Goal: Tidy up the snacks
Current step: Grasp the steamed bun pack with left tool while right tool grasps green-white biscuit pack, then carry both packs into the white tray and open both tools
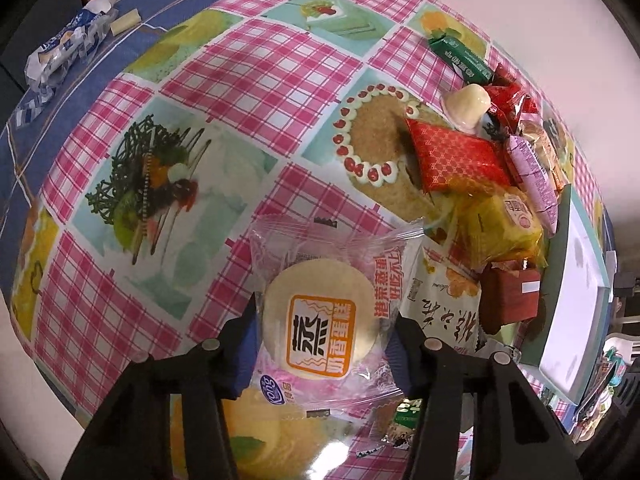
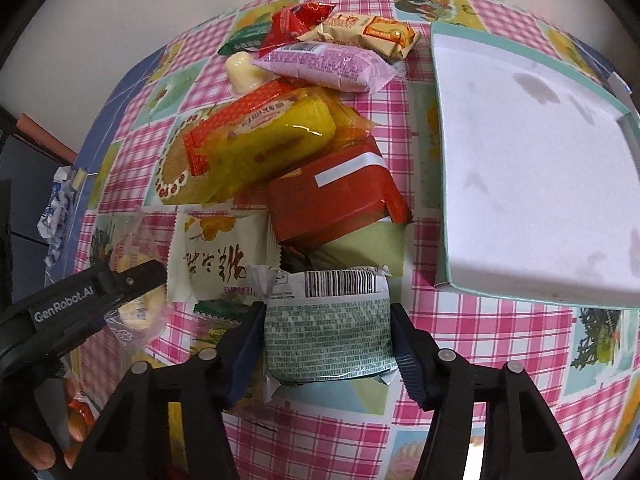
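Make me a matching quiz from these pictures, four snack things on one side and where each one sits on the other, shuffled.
Things:
1. round steamed cake packet
2. green packet with barcode
3. pink packet
4. white box

Places:
A. beside the snack pile, nothing in it
B. between the left hand-held gripper's fingers
C. on top of the pile's far end
D. between the right hand-held gripper's fingers

Pairs: 1-B, 2-D, 3-C, 4-A
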The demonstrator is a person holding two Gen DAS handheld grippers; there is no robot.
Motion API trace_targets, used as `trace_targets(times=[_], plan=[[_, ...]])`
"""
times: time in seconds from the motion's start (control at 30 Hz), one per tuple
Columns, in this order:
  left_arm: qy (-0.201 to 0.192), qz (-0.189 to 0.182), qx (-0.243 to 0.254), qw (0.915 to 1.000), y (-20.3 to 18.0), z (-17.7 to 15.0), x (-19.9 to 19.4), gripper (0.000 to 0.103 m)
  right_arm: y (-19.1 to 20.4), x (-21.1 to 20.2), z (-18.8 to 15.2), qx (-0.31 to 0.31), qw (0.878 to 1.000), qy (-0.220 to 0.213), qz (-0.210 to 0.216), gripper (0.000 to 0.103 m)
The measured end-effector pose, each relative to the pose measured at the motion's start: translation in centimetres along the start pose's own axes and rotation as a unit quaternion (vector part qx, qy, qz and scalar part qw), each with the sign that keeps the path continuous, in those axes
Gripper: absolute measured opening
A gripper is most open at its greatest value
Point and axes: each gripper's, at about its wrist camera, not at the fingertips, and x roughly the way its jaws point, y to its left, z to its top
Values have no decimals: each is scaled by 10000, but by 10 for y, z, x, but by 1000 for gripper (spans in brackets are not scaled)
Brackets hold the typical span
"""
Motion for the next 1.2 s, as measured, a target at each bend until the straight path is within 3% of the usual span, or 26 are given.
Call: trace_targets(times=[0.5,0.73,1.0,1.2], plan=[[-649,-73,304,9974,-15,5,-54,56,-3,-41,5,76,9977,-661,100,62],[-893,-163,773,9929,-52,-1,-69,56,-15,-58,13,281,9954,-920,18,62],[-1122,-225,1867,9757,-134,-17,-76,56,-93,-80,31,1402,9781,-1341,-755,62],[-1185,-175,2417,9629,-189,-22,-68,56,-143,-87,38,2039,9647,-1374,-940,62]])
